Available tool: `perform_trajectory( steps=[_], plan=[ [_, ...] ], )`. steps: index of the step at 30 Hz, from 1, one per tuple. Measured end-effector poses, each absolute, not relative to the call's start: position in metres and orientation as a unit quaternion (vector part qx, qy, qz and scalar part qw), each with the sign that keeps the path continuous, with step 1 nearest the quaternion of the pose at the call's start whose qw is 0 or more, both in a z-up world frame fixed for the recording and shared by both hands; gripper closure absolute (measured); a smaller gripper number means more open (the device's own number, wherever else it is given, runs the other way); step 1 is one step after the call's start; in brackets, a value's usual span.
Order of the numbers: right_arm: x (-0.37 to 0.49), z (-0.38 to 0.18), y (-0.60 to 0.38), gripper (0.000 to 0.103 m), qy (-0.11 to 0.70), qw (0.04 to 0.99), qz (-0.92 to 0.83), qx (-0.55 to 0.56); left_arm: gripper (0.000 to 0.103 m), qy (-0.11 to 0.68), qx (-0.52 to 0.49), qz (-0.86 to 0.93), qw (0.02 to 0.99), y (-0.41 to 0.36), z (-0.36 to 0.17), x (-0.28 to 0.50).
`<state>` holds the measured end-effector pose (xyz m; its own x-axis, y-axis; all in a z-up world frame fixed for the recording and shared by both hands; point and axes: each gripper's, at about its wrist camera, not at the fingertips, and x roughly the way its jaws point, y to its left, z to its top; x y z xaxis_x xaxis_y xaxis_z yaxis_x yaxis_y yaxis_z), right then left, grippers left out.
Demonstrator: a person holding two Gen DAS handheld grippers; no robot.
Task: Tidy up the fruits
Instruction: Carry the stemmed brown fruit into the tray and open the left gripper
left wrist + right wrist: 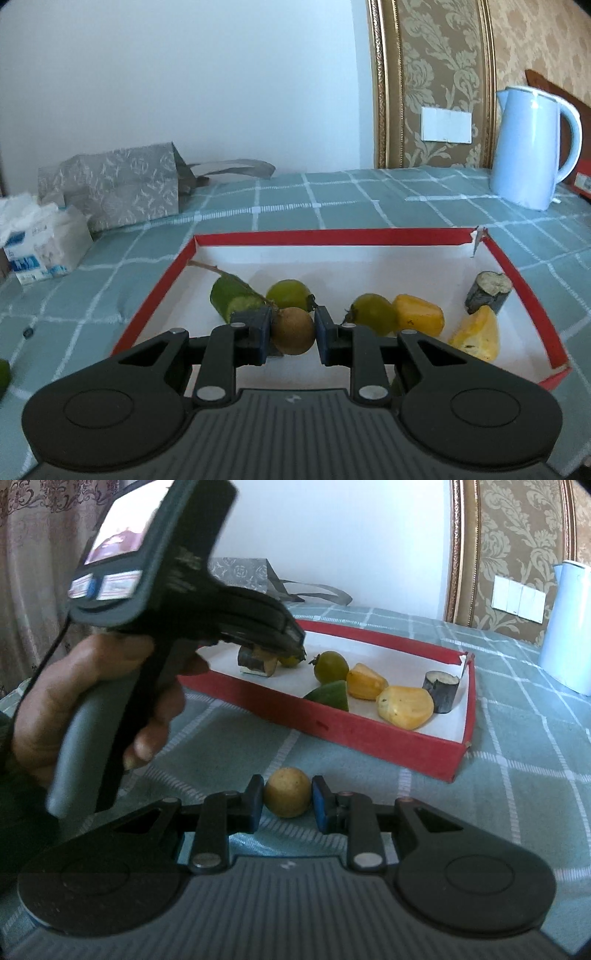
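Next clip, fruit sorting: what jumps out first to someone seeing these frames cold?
The red-rimmed box on the checked cloth, holding green fruits, yellow pieces and a dark stub. Each hand-held gripper is shut on a small round brown fruit: the left hand-held gripper over the box, the right hand-held gripper over the cloth in front of it.

Green fruit (3, 374) cut off at left edge; kettle (569, 627) cropped at right.

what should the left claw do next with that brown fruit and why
Probably open over the red box and let go. The left claw is shut on a small brown fruit above the white floor, where the other fruits already lie. The right claw waits, shut on another round fruit outside.
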<state>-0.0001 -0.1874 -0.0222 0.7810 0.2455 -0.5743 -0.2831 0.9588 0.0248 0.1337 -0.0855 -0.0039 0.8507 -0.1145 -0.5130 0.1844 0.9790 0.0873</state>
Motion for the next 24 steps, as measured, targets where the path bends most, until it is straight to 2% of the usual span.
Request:
perform_trajectory(
  steps=[10,11,15,20,21,22,23,24],
  plan=[
    [0.0,-0.023,-0.187,0.077,0.3,0.943,0.14,-0.033,0.078,0.243,0.091,-0.057,0.964,-0.097,-0.007,0.15],
    [0.0,-0.023,-0.187,0.077,0.3,0.943,0.14,-0.033,0.074,0.246,0.083,-0.058,0.964,-0.095,-0.007,0.153],
    [0.0,-0.023,-0.187,0.077,0.3,0.943,0.14,-0.032,0.072,0.256,0.061,-0.064,0.963,-0.087,-0.003,0.154],
    [0.0,-0.023,-0.187,0.077,0.3,0.943,0.14,-0.033,0.053,0.265,0.046,-0.078,0.96,-0.075,0.0,0.14],
    [0.0,-0.023,-0.187,0.077,0.3,0.943,0.14,-0.033,0.052,0.268,0.044,-0.089,0.958,-0.073,0.001,0.137],
    [0.0,-0.023,-0.187,0.077,0.3,0.943,0.14,-0.033,0.047,0.266,0.041,-0.094,0.959,-0.071,0.002,0.132],
    [0.0,-0.023,-0.186,0.077,0.3,0.943,0.14,-0.034,0.036,0.264,0.042,-0.096,0.959,-0.071,0.002,0.13],
    [0.0,-0.023,-0.187,0.077,0.3,0.943,0.141,-0.034,0.03,0.262,0.043,-0.095,0.959,-0.071,0.003,0.128]
  ],
)
